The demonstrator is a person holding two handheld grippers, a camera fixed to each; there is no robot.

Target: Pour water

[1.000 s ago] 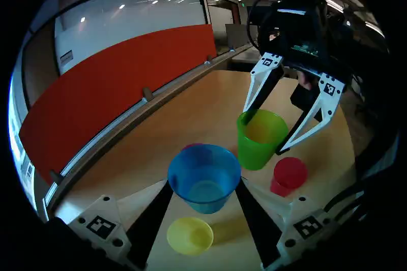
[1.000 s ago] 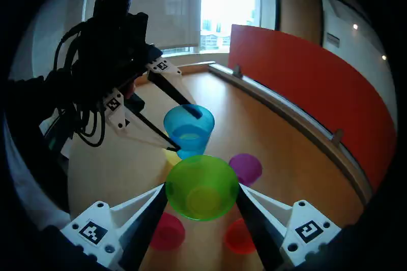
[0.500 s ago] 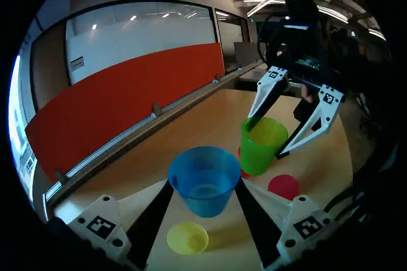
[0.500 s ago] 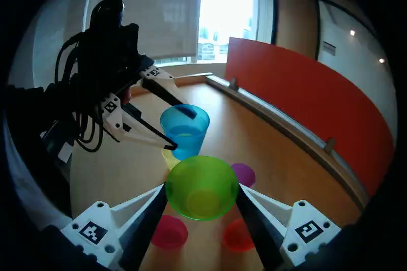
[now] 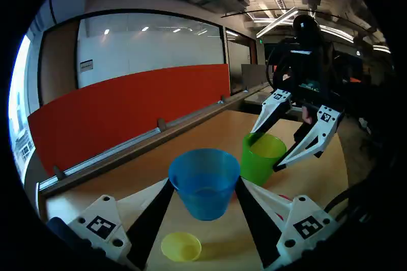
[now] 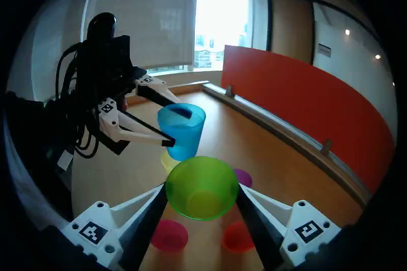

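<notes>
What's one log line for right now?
left gripper: shut on blue cup, upright | right gripper: shut on green cup, upright | pour: not started | table: small yellow cup

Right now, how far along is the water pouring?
Done: both cups are gripped and held above the table. In hand: the left gripper holds the blue cup, which seems to have water in it; the right gripper holds the green cup, which looks empty. Left to do: both cups stand upright and apart, so the tilting and pouring have not begun.
</notes>
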